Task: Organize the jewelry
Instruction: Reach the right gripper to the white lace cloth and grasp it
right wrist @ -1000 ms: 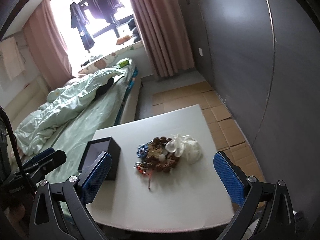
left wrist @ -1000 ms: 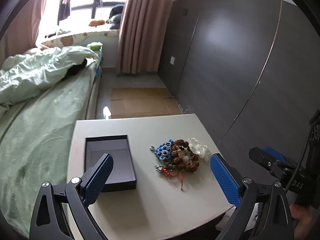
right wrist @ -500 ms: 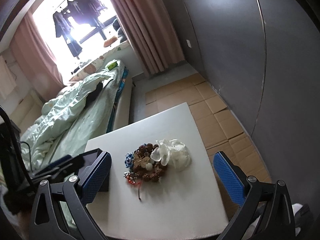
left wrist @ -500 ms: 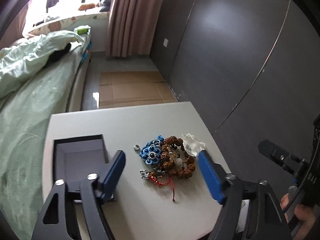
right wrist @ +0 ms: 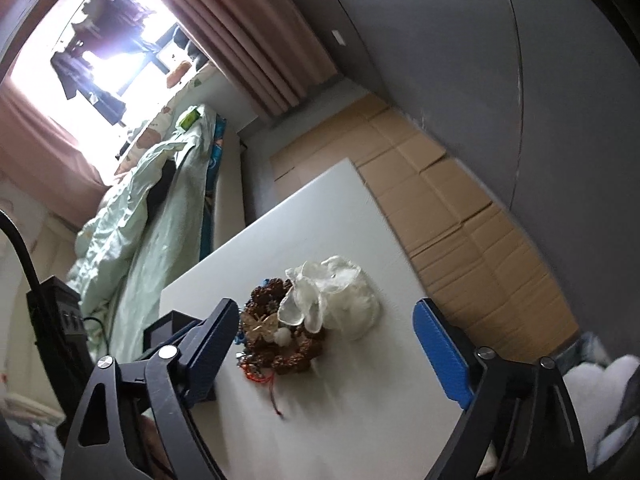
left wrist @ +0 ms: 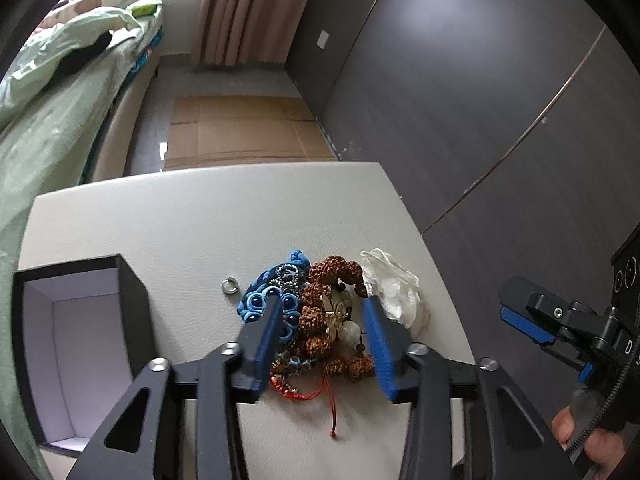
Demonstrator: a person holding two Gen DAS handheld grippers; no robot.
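Observation:
A pile of jewelry lies on the white table (left wrist: 200, 220): a brown bead bracelet (left wrist: 320, 312), a blue flower piece (left wrist: 276, 284), a red cord (left wrist: 316, 392), a white gauzy piece (left wrist: 394, 288) and a small silver ring (left wrist: 230, 285). My left gripper (left wrist: 322, 320) is open, its blue pads either side of the brown beads, low over the pile. An open black box (left wrist: 76, 344) stands left. My right gripper (right wrist: 324, 344) is open, above the pile (right wrist: 288, 340), tilted.
A bed with green bedding (left wrist: 60, 92) runs along the table's left side. A dark wall (left wrist: 460, 100) stands on the right, with cardboard sheets (left wrist: 240, 128) on the floor beyond the table. The right gripper's body (left wrist: 560, 328) shows at the table's right edge.
My left gripper has moved forward and down onto the pile and its jaws have narrowed around the brown beads. My right gripper has tilted and shifted right.

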